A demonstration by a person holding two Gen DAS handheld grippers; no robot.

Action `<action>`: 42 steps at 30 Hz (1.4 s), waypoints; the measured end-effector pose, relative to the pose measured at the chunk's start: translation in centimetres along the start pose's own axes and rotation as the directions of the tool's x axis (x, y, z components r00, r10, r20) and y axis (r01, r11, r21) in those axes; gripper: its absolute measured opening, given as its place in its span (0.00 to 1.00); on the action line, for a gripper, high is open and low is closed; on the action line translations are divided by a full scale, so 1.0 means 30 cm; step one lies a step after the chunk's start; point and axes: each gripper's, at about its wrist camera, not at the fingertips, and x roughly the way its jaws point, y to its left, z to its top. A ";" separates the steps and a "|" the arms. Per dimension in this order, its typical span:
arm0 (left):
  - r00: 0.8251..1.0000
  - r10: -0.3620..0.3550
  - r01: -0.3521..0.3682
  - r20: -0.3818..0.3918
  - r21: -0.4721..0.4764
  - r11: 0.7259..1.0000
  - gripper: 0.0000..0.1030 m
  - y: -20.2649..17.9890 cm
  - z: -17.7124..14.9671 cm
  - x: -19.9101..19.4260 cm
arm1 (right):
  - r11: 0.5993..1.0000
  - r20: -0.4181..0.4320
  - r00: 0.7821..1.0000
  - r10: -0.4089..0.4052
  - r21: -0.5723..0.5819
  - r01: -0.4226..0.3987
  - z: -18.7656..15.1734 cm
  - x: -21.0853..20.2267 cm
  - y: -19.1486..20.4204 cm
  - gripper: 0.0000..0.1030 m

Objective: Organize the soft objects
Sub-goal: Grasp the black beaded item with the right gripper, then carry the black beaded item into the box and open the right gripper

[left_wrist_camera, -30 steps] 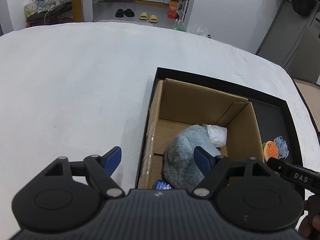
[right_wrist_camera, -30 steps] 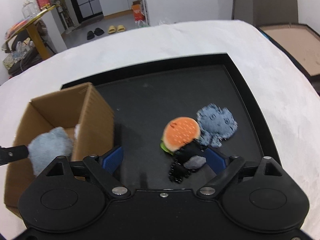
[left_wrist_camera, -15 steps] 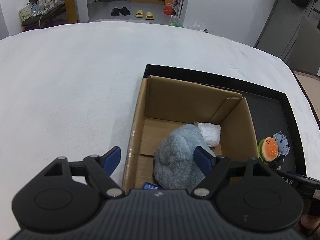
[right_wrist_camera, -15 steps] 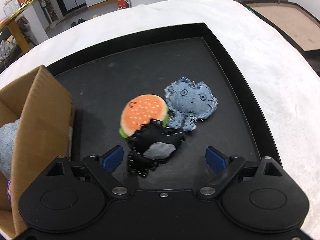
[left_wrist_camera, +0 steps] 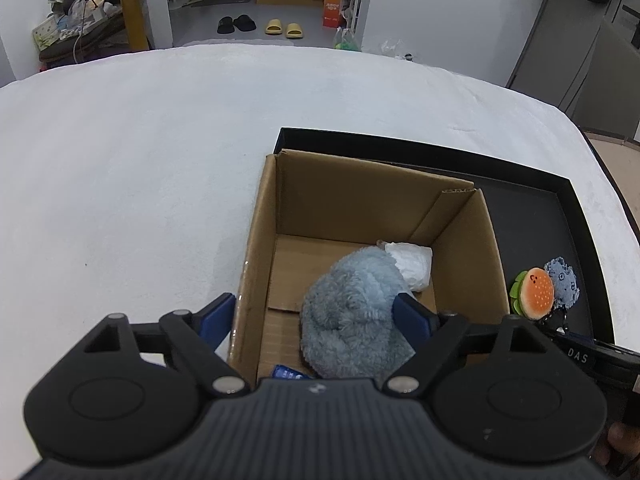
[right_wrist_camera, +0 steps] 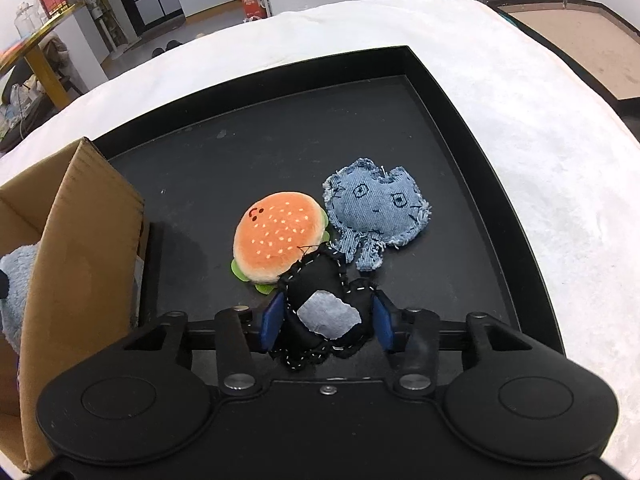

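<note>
My right gripper (right_wrist_camera: 326, 320) is down on the black tray (right_wrist_camera: 460, 112). Its jaws are closing, and the blue pads press both sides of a black stitched plush (right_wrist_camera: 312, 276) with a grey patch. An orange burger plush (right_wrist_camera: 278, 236) and a blue denim plush (right_wrist_camera: 380, 212) lie just beyond it. My left gripper (left_wrist_camera: 314, 314) hovers over the cardboard box (left_wrist_camera: 360, 196), jaws opening and holding nothing. One finger is outside the box's left wall. The other is above a grey-blue fluffy plush (left_wrist_camera: 348, 320) that lies inside the box.
A white crumpled item (left_wrist_camera: 412, 260) and a small blue packet (left_wrist_camera: 288, 372) also lie in the box. The box stands in the tray's left end on a white tablecloth (left_wrist_camera: 140, 200). The burger plush (left_wrist_camera: 534, 290) and denim plush (left_wrist_camera: 564, 280) show past the box's right wall.
The right gripper has come down over the black plush and its jaws have closed in on it. The left gripper has drifted a little over the box, still open.
</note>
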 end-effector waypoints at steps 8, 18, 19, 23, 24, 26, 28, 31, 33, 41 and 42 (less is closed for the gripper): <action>1.000 -0.008 0.008 -0.004 -0.011 1.000 0.82 0.010 -0.001 -0.008 | 1.000 0.020 1.000 0.018 -0.012 -0.017 0.018 -0.045 0.026 0.43; 1.000 -0.025 0.025 0.001 -0.044 0.999 0.82 0.056 -0.009 -0.023 | 0.997 0.082 0.995 0.060 -0.045 -0.056 0.079 -0.127 0.132 0.43; 1.000 -0.027 0.027 0.002 -0.047 0.999 0.82 0.061 -0.009 -0.026 | 0.997 0.088 0.994 0.062 -0.051 -0.058 0.085 -0.135 0.143 0.43; 0.999 -0.046 0.046 0.006 -0.064 0.997 0.82 0.082 -0.011 -0.035 | 0.995 0.121 0.990 0.071 -0.082 -0.062 0.112 -0.168 0.191 0.43; 0.999 -0.048 0.048 0.007 -0.068 0.997 0.82 0.088 -0.010 -0.039 | 0.994 0.127 0.989 0.075 -0.088 -0.064 0.118 -0.174 0.200 0.43; 0.998 -0.054 0.055 0.015 -0.073 0.996 0.82 0.099 -0.012 -0.046 | 0.993 0.138 0.987 0.083 -0.096 -0.070 0.129 -0.184 0.219 0.43; 0.998 -0.055 0.057 0.023 -0.075 0.996 0.81 0.108 -0.012 -0.051 | 0.992 0.151 0.984 0.092 -0.100 -0.077 0.135 -0.196 0.240 0.43; 0.998 -0.058 0.060 0.033 -0.078 0.995 0.79 0.123 -0.018 -0.059 | 0.990 0.165 0.981 0.107 -0.108 -0.090 0.141 -0.213 0.276 0.43; 0.997 -0.064 0.066 0.037 -0.081 0.994 0.79 0.133 -0.022 -0.063 | 0.989 0.170 0.978 0.116 -0.113 -0.098 0.143 -0.221 0.295 0.43; 0.994 -0.101 0.104 0.035 -0.086 0.991 0.49 0.170 -0.045 -0.066 | 0.980 0.185 0.971 0.155 -0.156 -0.126 0.158 -0.233 0.400 0.43; 0.994 -0.105 0.107 0.028 -0.092 0.990 0.46 0.176 -0.049 -0.062 | 0.978 0.184 0.970 0.159 -0.162 -0.130 0.158 -0.231 0.412 0.43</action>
